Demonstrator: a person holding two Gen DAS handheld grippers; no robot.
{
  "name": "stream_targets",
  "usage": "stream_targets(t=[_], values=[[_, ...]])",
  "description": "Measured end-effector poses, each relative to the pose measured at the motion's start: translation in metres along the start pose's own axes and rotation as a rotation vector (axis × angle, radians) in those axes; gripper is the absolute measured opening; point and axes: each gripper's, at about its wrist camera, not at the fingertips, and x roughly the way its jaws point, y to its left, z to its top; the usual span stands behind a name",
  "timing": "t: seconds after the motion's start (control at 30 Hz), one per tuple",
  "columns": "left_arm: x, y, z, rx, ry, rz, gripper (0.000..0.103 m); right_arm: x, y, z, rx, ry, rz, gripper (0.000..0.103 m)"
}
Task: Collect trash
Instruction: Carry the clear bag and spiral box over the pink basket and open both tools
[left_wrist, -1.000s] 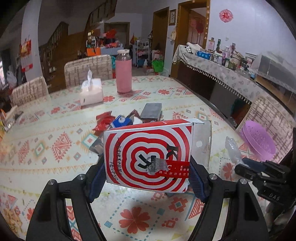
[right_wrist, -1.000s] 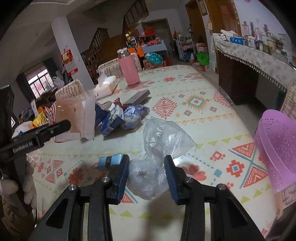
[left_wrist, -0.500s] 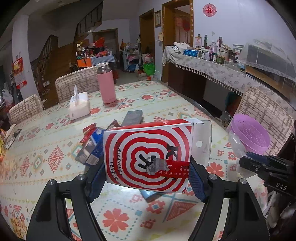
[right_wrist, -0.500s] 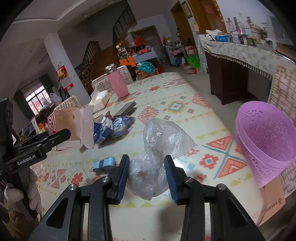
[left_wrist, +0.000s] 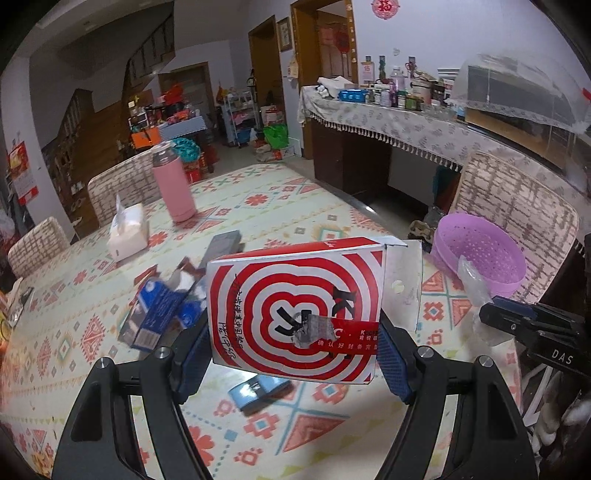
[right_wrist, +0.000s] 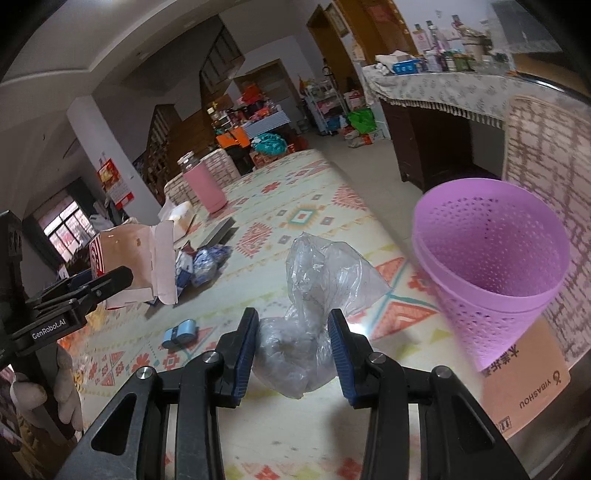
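The left gripper clamps a red-and-white ringed carton above the worktop; its Chinese print is too small to read, and "GenRobot.AI" on this gripper shows only in the right view. The right gripper, marked "DAS", pinches a crumpled clear plastic bag near the purple basket, beside a card lettered "YIBASHOU".

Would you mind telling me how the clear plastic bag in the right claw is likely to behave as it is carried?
The clear plastic bag looks floppy: its crumpled top sticks out loosely past the right claw. It is probably very light, being thin see-through film with little visible inside. It may slip, since only a soft bunched wad sits between the pads.
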Motion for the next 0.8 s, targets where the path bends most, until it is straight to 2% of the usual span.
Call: stream_targets(t=[0.3,0.53,0.67,0.8], values=[[0.016,-0.043,0.022,0.031,0.009,-0.066,0.077,-0.045,-0.061,0.014,0.062,-0.077,-0.094,0.043],[0.043,-0.091,0.052,0.080,0.030,-0.159,0.077,-0.072,-0.109,0.030,0.123,-0.129,-0.176,0.043],[0.068,-0.118,0.063,0.092,0.074,-0.220,0.077,-0.073,-0.133,0.039,0.158,-0.149,-0.190,0.044],[0.099,-0.146,0.073,0.083,0.137,-0.271,0.077,-0.059,-0.158,0.047,0.216,-0.133,-0.197,0.044]])
